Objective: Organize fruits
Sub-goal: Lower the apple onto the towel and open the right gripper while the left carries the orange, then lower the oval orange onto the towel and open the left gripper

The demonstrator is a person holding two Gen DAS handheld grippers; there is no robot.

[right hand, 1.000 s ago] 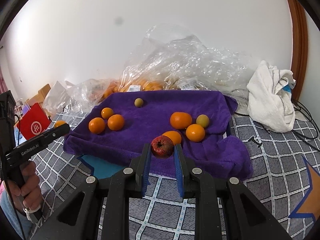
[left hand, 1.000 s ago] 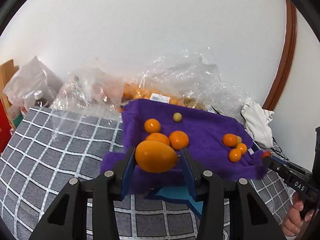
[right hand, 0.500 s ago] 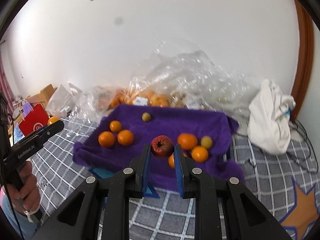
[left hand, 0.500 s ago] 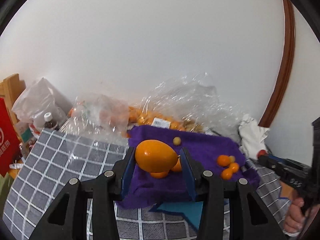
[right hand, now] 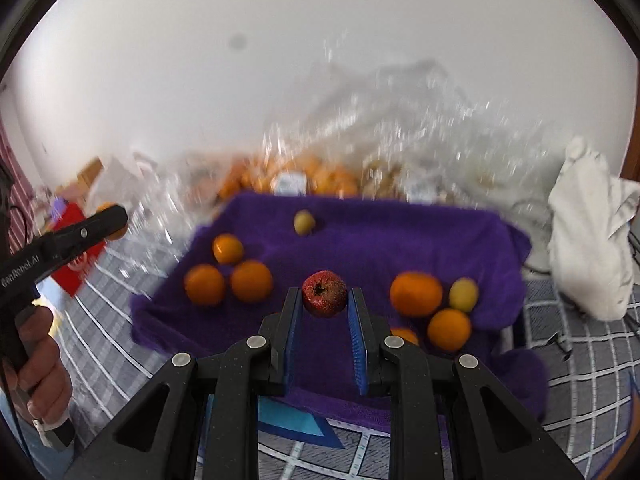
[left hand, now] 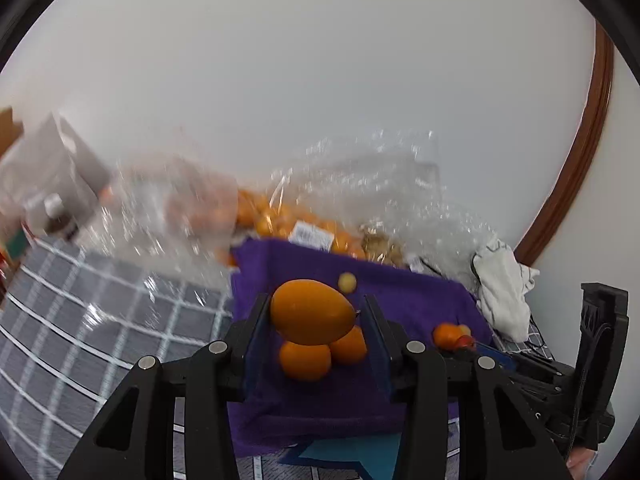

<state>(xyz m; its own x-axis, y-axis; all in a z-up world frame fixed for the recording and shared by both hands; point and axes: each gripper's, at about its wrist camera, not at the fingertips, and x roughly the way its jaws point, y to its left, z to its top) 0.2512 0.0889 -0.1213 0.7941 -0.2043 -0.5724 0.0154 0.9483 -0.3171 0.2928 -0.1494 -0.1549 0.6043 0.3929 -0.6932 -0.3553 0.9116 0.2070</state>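
My left gripper (left hand: 314, 310) is shut on a large smooth orange fruit (left hand: 312, 310), held above the purple towel (left hand: 400, 288). Two oranges (left hand: 306, 360) lie on the towel just under it, and a small yellow-green fruit (left hand: 347, 282) sits farther back. My right gripper (right hand: 325, 294) is shut on a small dark red fruit (right hand: 324, 293), also over the purple towel (right hand: 380, 240). Three oranges (right hand: 250, 281) lie at the towel's left, more oranges (right hand: 416, 294) with a yellow-green fruit (right hand: 464, 294) at its right. The left gripper (right hand: 116, 220) shows at the far left, a hand (right hand: 36, 364) on its handle.
Clear plastic bags (left hand: 360, 184) with several small oranges lie behind the towel against the white wall. A white cloth (right hand: 588, 240) is bunched at the right. A red bag (right hand: 82, 264) and a bottle (left hand: 56, 212) stand at the left. The surface is a grey checked cover (left hand: 80, 320).
Both grippers have pulled back and swung sideways with their fruits still held. The towel now sits farther off and more centred in the right view; the views are motion-blurred.
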